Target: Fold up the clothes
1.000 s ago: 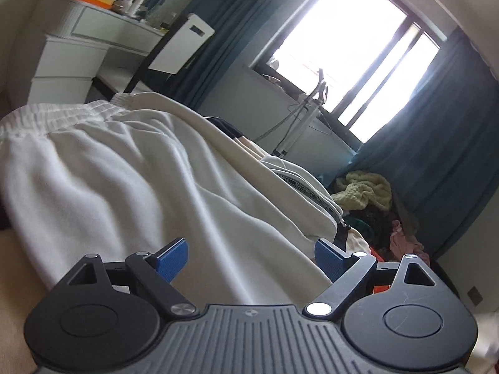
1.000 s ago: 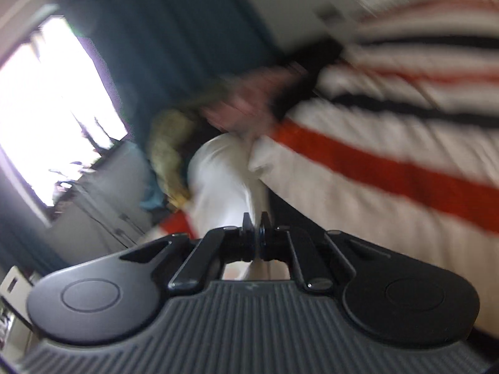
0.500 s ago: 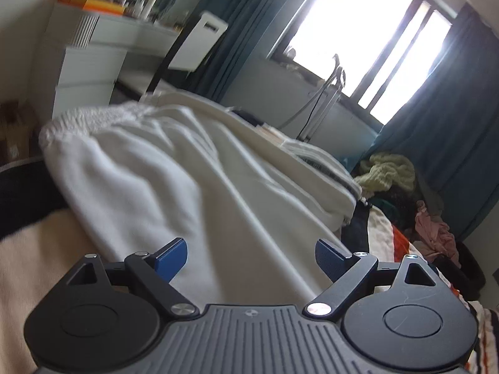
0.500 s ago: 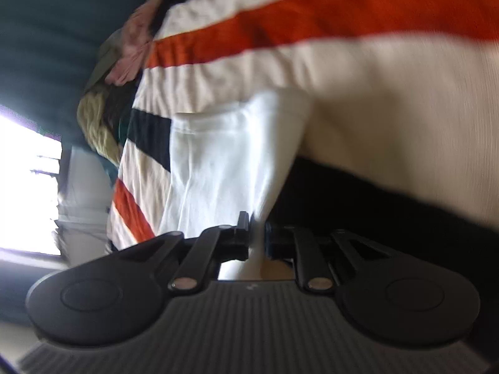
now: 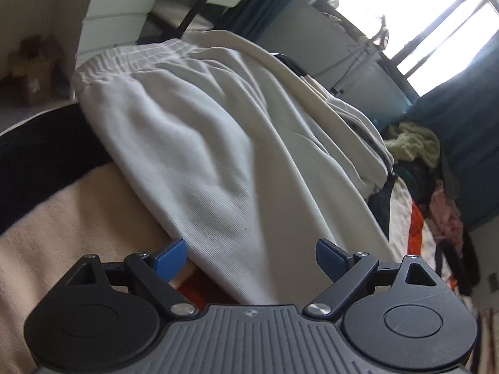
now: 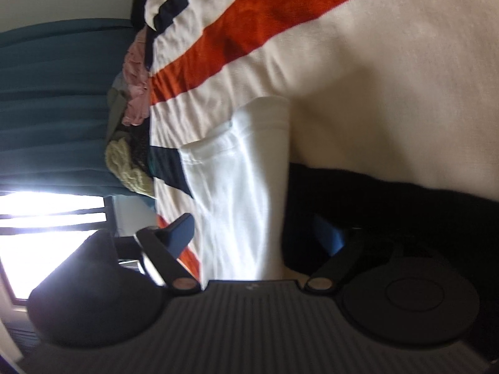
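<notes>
White sweatpants [image 5: 218, 143] lie on a striped blanket [image 5: 78, 218], elastic waistband at the far left. My left gripper [image 5: 249, 257] is open, its blue pads on either side of the cloth's near end, holding nothing. In the right wrist view a white pant leg [image 6: 246, 193] lies on the cream, red and black striped blanket [image 6: 374, 78], its cuff at the far end. My right gripper [image 6: 260, 237] is open, the leg passing between its spread blue pads.
A pile of loose clothes [image 5: 418, 149] lies beyond the bed by teal curtains [image 5: 461, 124]; it also shows in the right wrist view [image 6: 131, 155]. White drawers [image 5: 124, 9] and cardboard boxes [image 5: 31, 71] stand at the left. A bright window [image 5: 405, 6] is behind.
My right gripper was shut on the white pant leg and has opened, leaving it on the blanket. My left gripper stayed open and tilted lower over the pants.
</notes>
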A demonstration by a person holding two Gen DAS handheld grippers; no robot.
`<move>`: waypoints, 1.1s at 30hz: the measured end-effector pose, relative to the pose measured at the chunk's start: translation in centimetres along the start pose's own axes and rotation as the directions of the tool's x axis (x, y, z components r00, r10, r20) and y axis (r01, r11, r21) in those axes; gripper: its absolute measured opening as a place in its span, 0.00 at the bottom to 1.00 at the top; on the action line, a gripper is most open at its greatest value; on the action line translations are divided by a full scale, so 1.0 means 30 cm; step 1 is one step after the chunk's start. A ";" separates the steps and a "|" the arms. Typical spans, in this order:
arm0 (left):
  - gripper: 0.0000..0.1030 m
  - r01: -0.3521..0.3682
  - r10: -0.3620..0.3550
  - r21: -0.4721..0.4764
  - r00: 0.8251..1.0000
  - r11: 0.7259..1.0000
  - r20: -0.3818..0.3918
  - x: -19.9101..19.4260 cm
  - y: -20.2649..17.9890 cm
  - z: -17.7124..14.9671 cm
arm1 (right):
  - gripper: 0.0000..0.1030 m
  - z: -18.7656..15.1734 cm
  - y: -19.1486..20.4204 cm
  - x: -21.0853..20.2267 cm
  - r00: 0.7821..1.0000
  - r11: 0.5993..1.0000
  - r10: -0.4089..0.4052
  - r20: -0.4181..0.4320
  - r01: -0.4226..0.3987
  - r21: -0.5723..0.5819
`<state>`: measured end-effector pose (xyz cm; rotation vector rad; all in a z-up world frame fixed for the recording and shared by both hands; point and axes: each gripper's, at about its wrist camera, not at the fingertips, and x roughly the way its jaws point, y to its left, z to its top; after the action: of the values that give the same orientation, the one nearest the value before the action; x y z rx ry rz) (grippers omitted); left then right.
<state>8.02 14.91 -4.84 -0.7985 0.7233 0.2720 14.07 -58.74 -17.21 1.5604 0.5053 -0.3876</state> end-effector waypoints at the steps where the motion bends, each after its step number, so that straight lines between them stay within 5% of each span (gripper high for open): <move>1: 0.91 0.025 -0.025 -0.016 1.000 1.000 -0.015 -0.003 0.014 0.022 | 0.84 0.001 -0.002 0.000 1.000 1.000 0.011 0.004 -0.011 0.008; 6: 0.97 0.088 -0.089 0.012 0.995 0.996 0.036 -0.048 0.061 0.102 | 0.83 0.009 -0.015 -0.001 0.998 0.997 0.063 0.023 -0.064 0.049; 13: 0.97 0.126 -0.122 -0.057 0.990 0.990 0.066 -0.031 0.134 0.122 | 0.76 0.033 0.024 0.004 0.996 0.998 0.037 0.082 -0.032 -0.062; 17: 0.98 0.114 -0.108 -0.088 0.992 0.990 0.069 -0.037 0.153 0.120 | 0.62 0.064 0.021 0.017 0.992 0.996 0.019 0.127 -0.008 -0.091; 21: 0.98 0.081 -0.076 -0.066 0.995 0.995 0.070 -0.026 0.146 0.109 | 0.33 0.093 -0.014 0.039 0.996 0.998 -0.006 0.088 0.012 -0.065; 26: 0.98 0.055 -0.045 -0.099 0.995 0.994 0.094 -0.028 0.161 0.114 | 0.11 0.107 -0.039 0.041 0.995 0.999 0.008 0.101 -0.004 -0.041; 33: 0.98 0.061 -0.042 -0.191 0.994 0.980 0.102 -0.042 0.202 0.118 | 0.05 0.095 0.047 -0.025 0.973 0.983 0.109 0.204 -0.076 -0.165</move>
<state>5.92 21.68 -5.64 -0.9813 0.5893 0.3358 14.36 -61.67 -15.79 1.3669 0.2882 -0.4277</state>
